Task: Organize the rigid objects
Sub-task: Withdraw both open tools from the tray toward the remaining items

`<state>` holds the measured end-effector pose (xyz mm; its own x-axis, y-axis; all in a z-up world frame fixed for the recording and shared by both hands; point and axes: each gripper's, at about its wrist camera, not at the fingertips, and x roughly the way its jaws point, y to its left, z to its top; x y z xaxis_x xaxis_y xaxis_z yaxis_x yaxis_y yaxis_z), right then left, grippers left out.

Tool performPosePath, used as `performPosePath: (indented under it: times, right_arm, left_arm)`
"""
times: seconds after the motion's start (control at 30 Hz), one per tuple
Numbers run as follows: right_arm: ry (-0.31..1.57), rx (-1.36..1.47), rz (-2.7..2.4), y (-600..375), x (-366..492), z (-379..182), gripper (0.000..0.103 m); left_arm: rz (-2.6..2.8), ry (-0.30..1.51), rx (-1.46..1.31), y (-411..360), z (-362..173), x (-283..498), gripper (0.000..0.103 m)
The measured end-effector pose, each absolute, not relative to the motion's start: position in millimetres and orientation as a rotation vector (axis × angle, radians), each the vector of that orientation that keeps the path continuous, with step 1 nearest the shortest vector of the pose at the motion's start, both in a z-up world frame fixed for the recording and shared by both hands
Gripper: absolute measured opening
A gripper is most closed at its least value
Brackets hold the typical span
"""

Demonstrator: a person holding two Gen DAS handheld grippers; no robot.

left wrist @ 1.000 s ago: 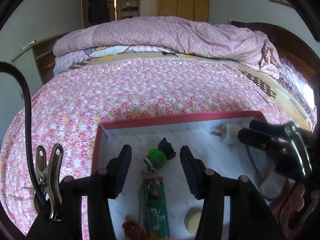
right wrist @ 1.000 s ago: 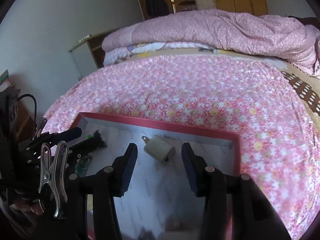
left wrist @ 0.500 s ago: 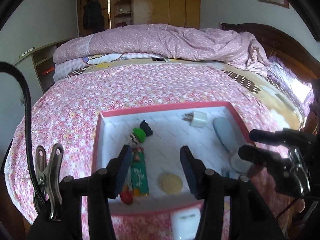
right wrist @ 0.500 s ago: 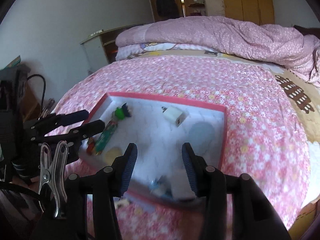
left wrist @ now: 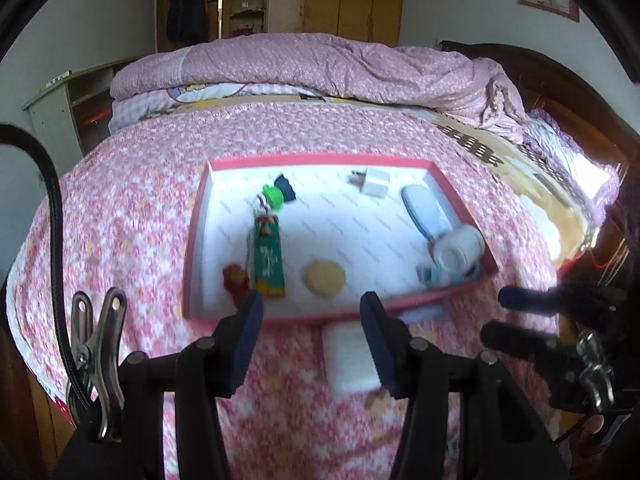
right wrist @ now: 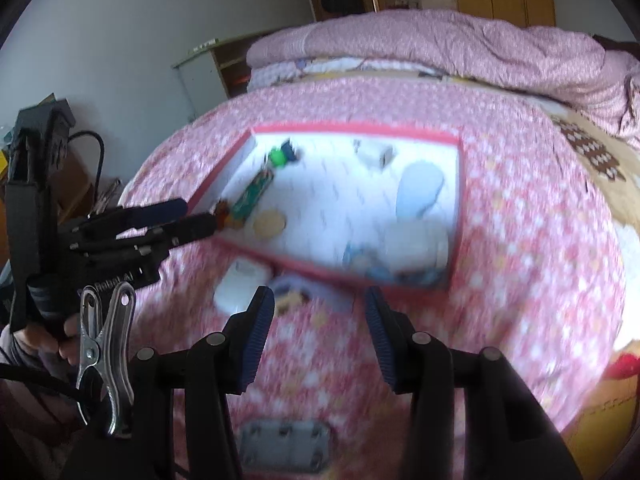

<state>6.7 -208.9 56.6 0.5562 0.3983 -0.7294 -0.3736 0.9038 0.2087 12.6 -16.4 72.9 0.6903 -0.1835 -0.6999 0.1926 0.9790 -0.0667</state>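
Observation:
A red-rimmed tray (left wrist: 320,158) with a white floor lies on the pink floral bed. Inside it are a green toy figure (left wrist: 275,197), a green pack (left wrist: 269,258), a yellow disc (left wrist: 324,276), a white charger plug (left wrist: 376,182), a pale blue oval (left wrist: 424,208) and a white cup (left wrist: 458,248). A white case (left wrist: 348,356) lies on the bedspread just in front of the tray. My left gripper (left wrist: 310,304) hangs open and empty over the tray's near rim. My right gripper (right wrist: 319,296) is open and empty too, short of the tray (right wrist: 352,130), with the white case (right wrist: 240,284) to its left.
A folded pink quilt (left wrist: 320,64) is piled at the far end of the bed, with wardrobes behind it. A small blue-yellow thing (right wrist: 290,294) and a grey block (right wrist: 284,448) lie on the bedspread near the right gripper. A shelf unit (left wrist: 68,112) stands to the left.
Both grippers have drawn back from the tray, so the whole tray now shows farther off. The white case and other loose things in front of it have come into view. Both stay open.

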Motion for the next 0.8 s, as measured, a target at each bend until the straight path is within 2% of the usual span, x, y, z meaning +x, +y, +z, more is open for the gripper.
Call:
performPosePath:
  times: [0.27,0.4,0.53,0.67,0.8]
  right_arm:
    - [1.002,-0.008,0.498,-203.8,-26.9,26.4,0.049]
    - [1.054,-0.084,0.489,-196.2,-43.0,13.1,0.067]
    - [1.072,-0.121,0.437,-191.1,-53.3,6.5,0.069]
    - [1.08,-0.134,0.395,-189.9,-56.4,1.2,0.079]
    - [1.095,-0.142,0.403,-186.8,-55.3,-1.2,0.079]
  left_arm:
    - [-0.236,0.839,-0.009,-9.4,47.3,-15.7,0.053]
    - [-0.247,0.857,-0.014,-4.1,36.4,-24.5,0.053]
    - [-0.256,0.867,-0.044,2.4,30.3,-26.2,0.053]
    - [-0.269,0.883,-0.075,6.3,24.9,-23.4,0.053]
    - [-0.273,0.893,-0.092,11.2,22.6,-21.5,0.053]
